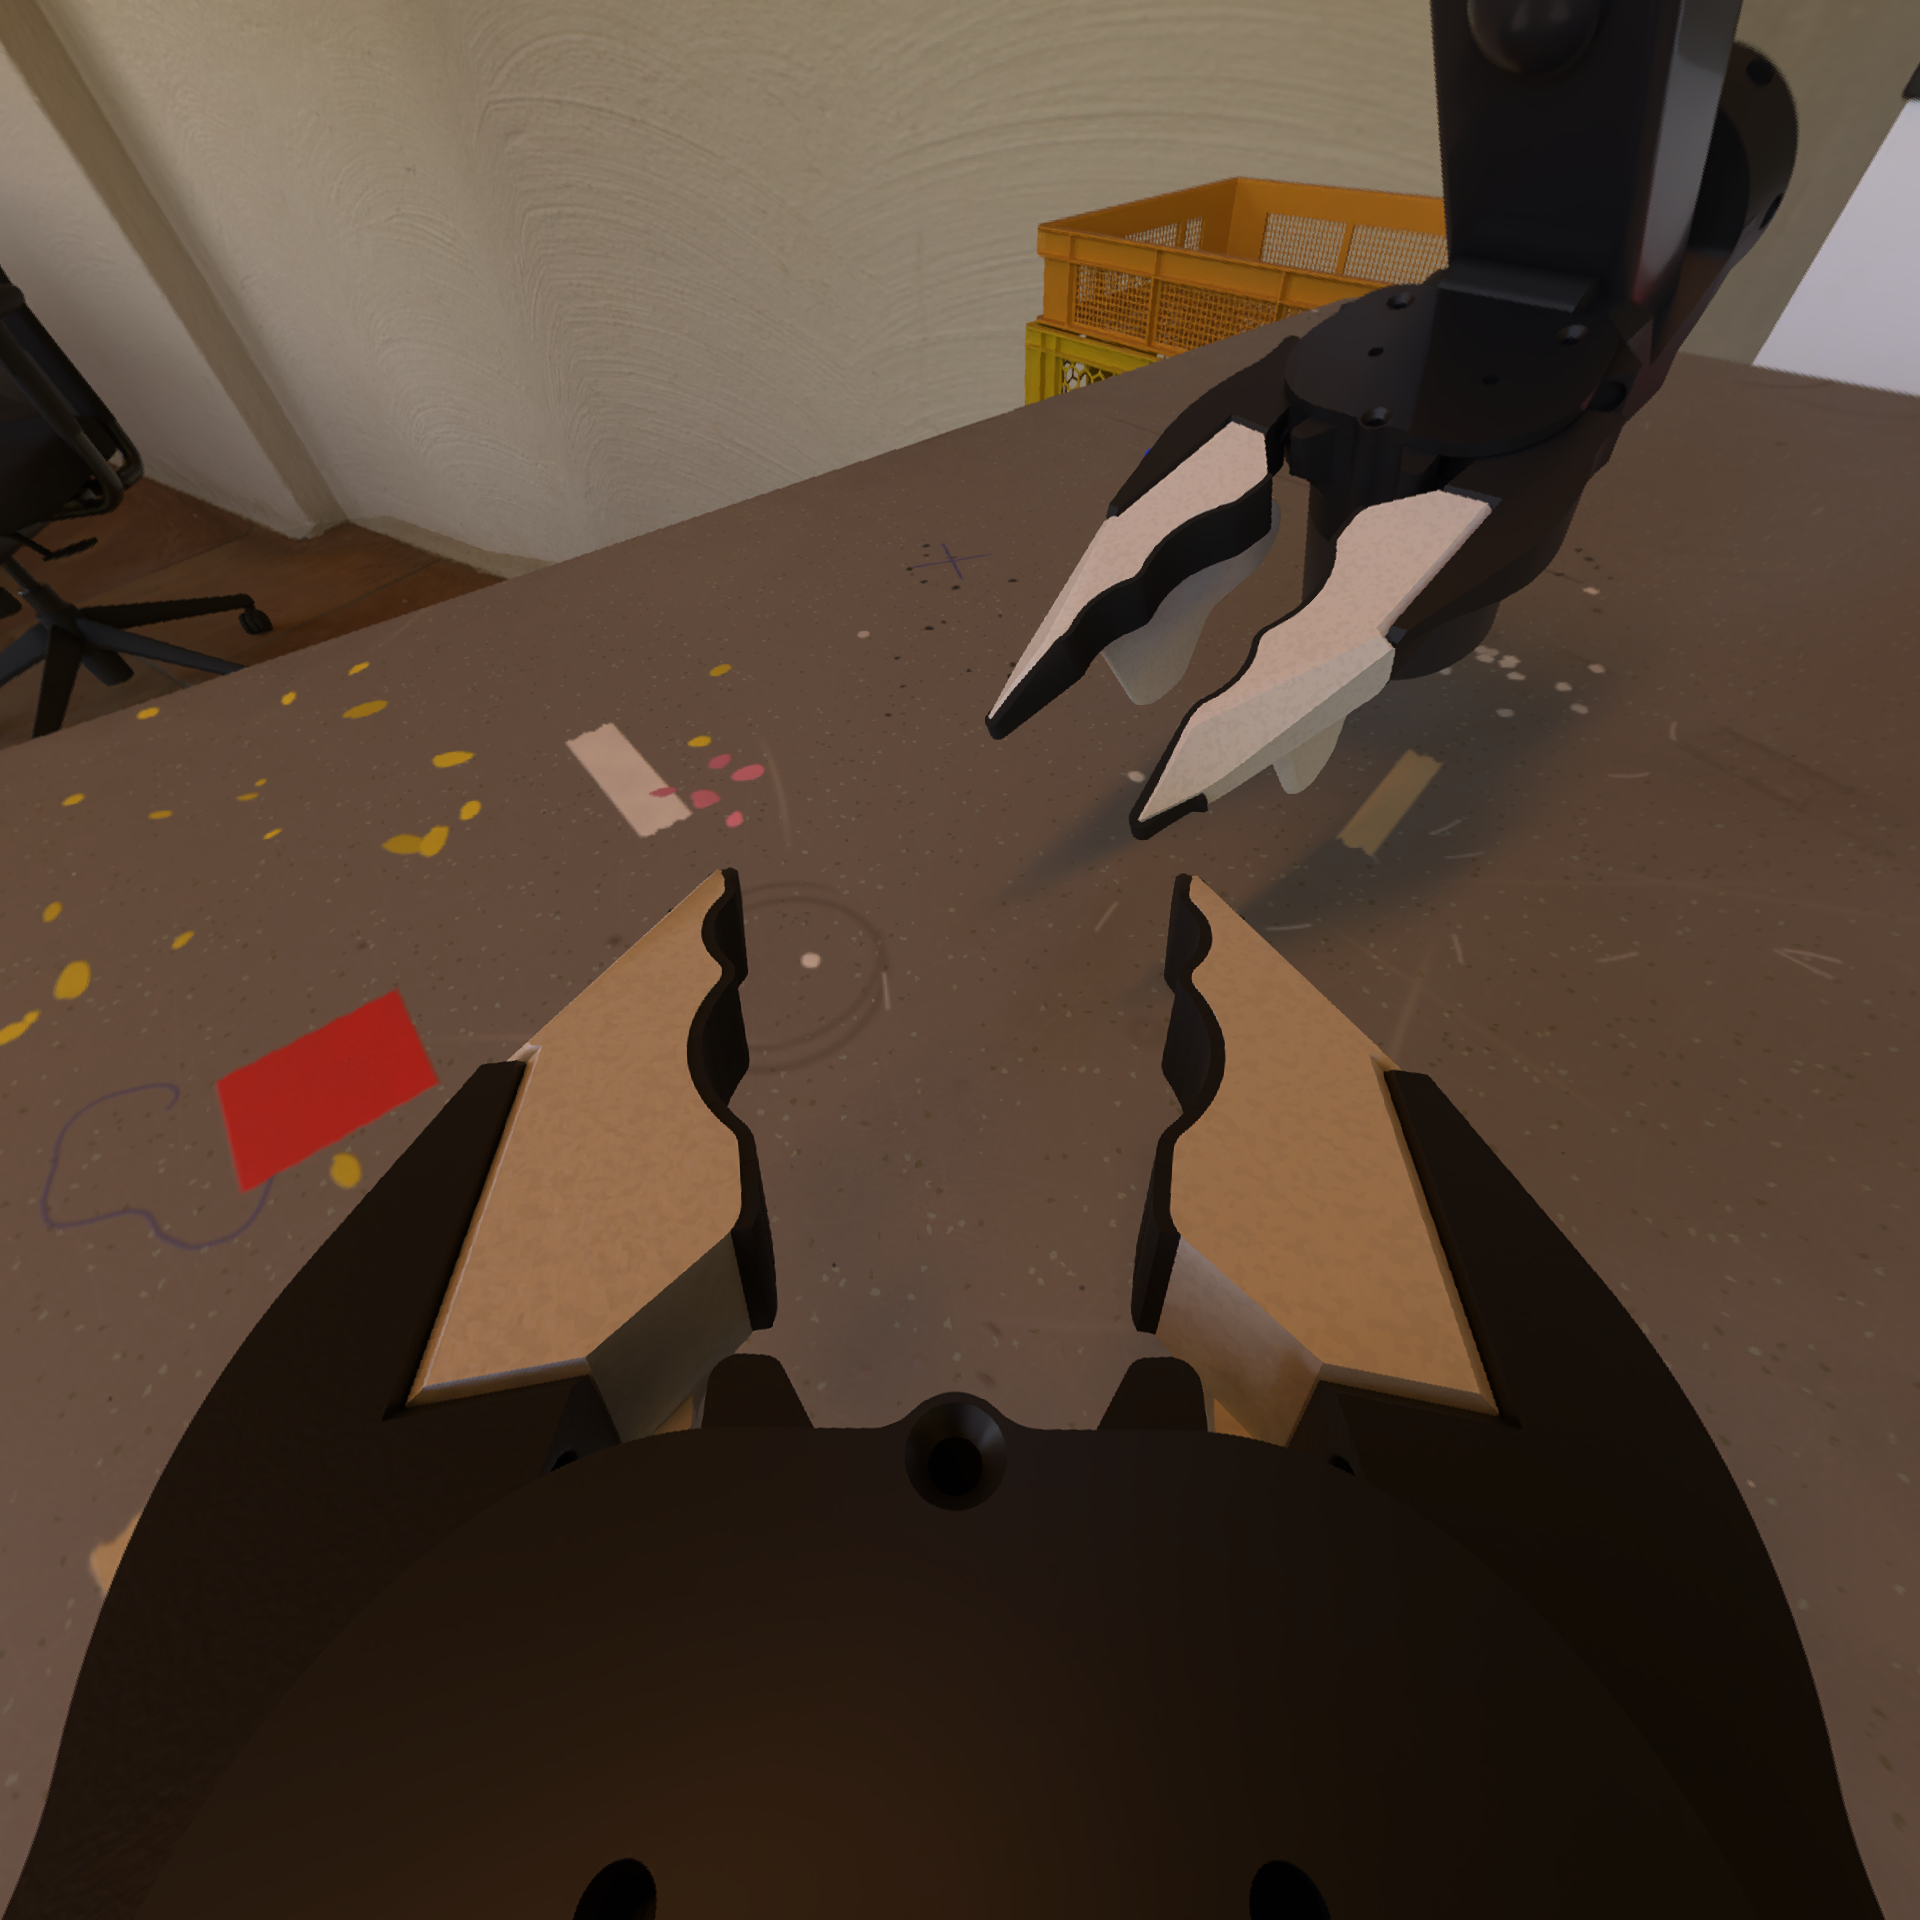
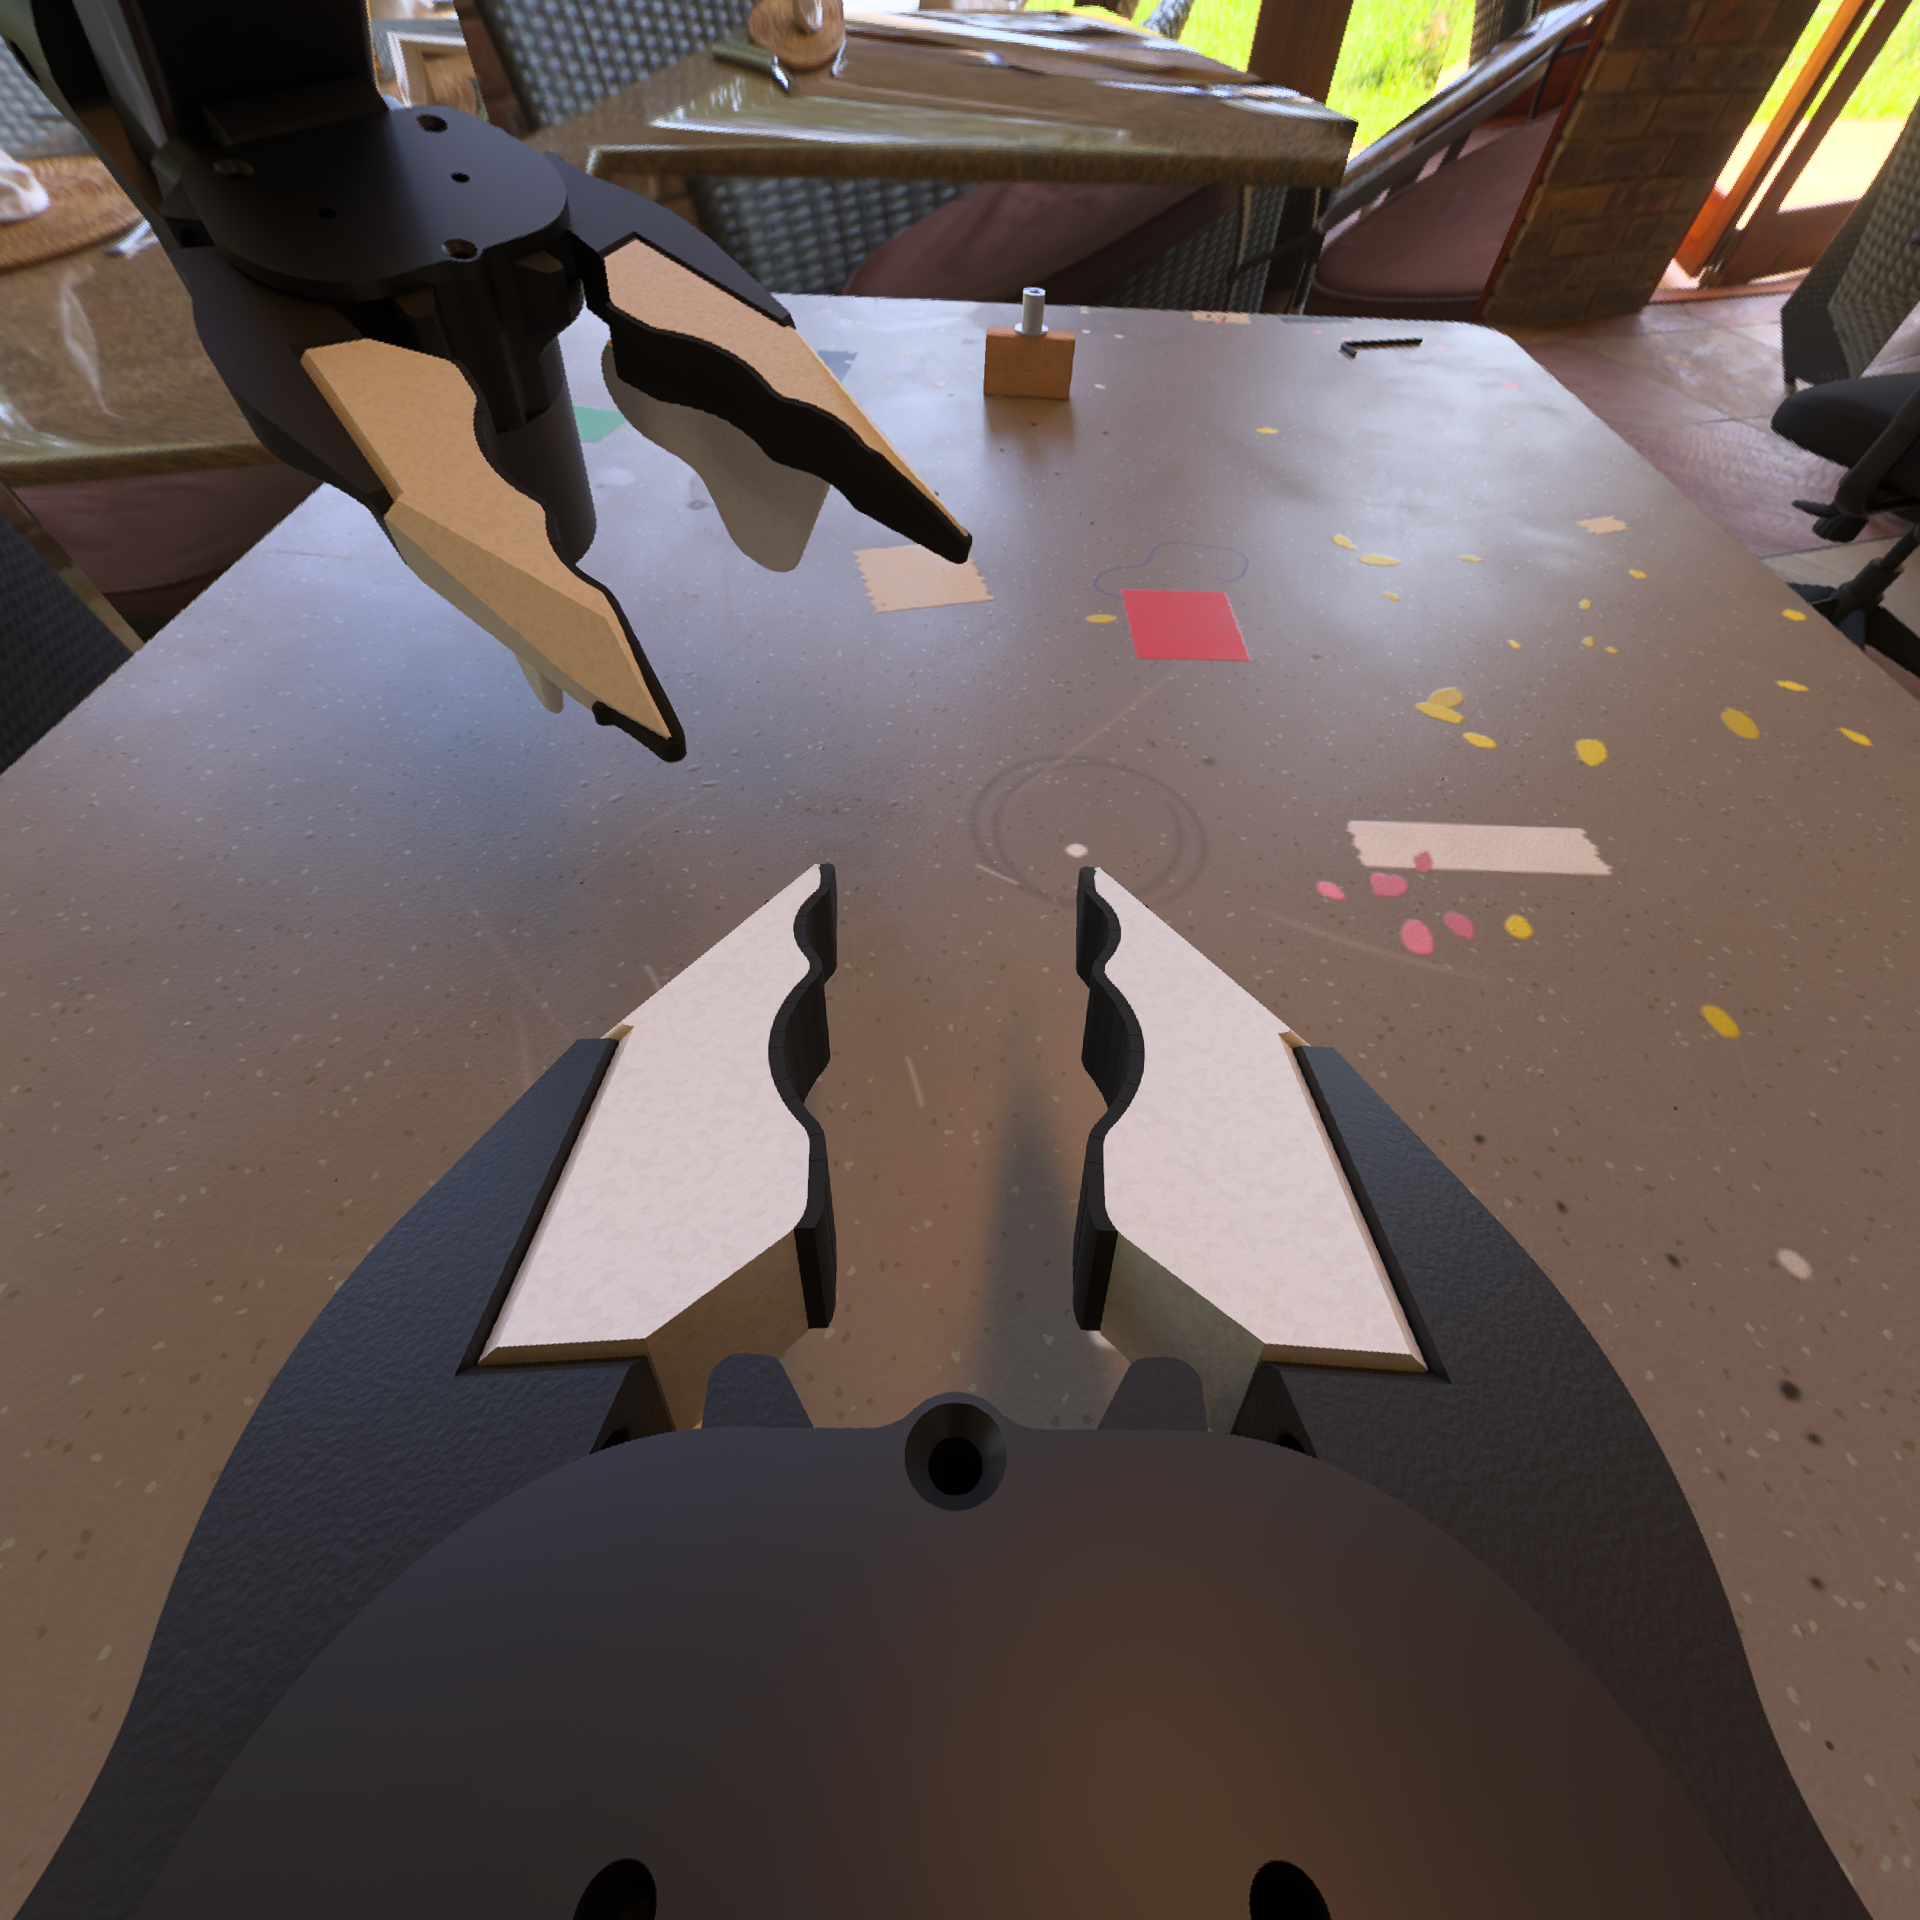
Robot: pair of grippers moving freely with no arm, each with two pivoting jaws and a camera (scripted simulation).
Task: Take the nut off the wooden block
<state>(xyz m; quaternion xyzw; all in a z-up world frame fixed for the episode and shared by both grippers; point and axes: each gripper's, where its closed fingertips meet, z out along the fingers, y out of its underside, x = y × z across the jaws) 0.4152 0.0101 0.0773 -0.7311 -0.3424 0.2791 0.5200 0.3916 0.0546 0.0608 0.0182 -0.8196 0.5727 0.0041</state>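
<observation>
A small wooden block (image 2: 1028, 364) stands at the far end of the brown table (image 2: 312, 935) in the right wrist view, with a grey metal nut (image 2: 1032, 311) upright on top of it. It does not show in the left wrist view. My left gripper (image 1: 954, 878), with tan pads, is open and empty above the table; it also shows at the upper left of the right wrist view (image 2: 821, 644). My right gripper (image 2: 954, 873), with white pads, is open and empty, far short of the block; it also shows in the left wrist view (image 1: 1070, 779).
A black hex key (image 2: 1380, 346) lies at the far right of the table. A red patch (image 2: 1184, 623), tape strips (image 2: 1475, 847) and paint spots mark the tabletop. Orange and yellow crates (image 1: 1226, 275) stand beyond the table edge. An office chair (image 1: 62, 582) stands at the left.
</observation>
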